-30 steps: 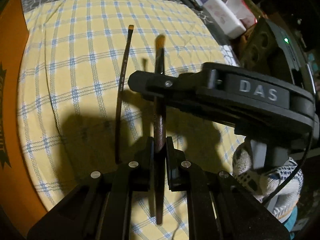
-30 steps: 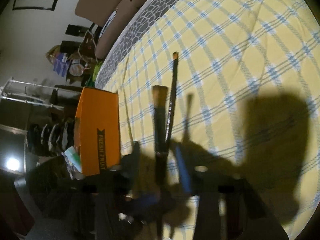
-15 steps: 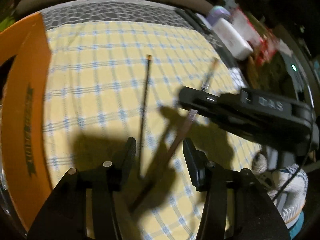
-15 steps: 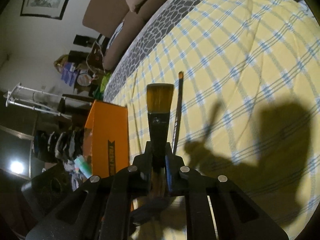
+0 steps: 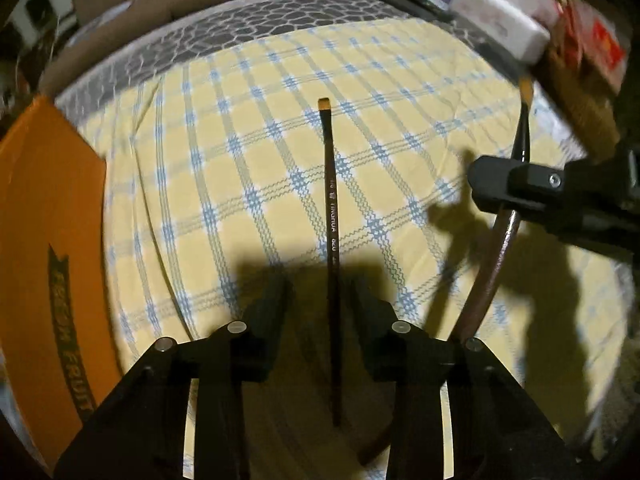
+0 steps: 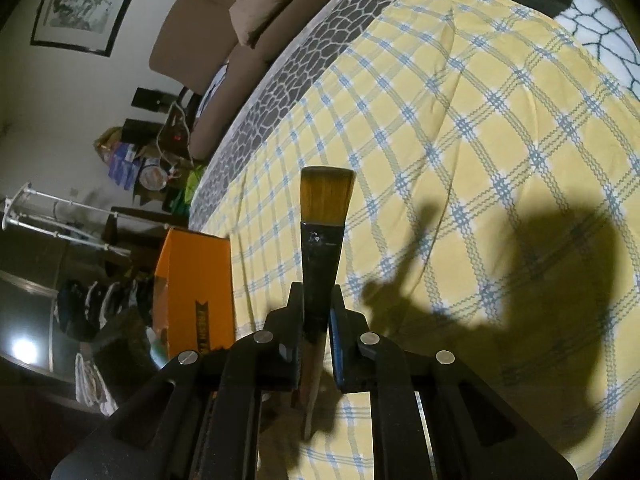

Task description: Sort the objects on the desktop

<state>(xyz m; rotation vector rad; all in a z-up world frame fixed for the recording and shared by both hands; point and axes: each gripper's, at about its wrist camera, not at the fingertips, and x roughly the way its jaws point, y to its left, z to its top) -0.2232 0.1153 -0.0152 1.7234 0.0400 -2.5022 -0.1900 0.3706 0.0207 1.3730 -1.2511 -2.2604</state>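
A thin dark paintbrush (image 5: 331, 208) lies on the yellow checked cloth (image 5: 240, 140), bristles pointing away. My left gripper (image 5: 320, 292) straddles its handle, pointing steeply down. Its jaws are closing, but gaps still show on both sides of the handle, so the pads do not touch it. My right gripper (image 6: 316, 300) is shut on a wide flat paintbrush (image 6: 324, 208), whose amber bristles stick out beyond the fingertips. In the left wrist view that gripper (image 5: 520, 188) hangs at the right above the cloth, with the wide brush's brown handle (image 5: 500, 256) curving down from it.
An orange cardboard box (image 5: 48, 220) printed "FRESH FRUIT" stands along the cloth's left edge, also seen in the right wrist view (image 6: 192, 280). A white box (image 5: 500, 24) and red packets sit at the far right corner. Brown cushions line the far edge.
My left gripper let go of the wide brush, opened, and swung over the thin brush. My right gripper closed on the wide brush and carried it off to the right.
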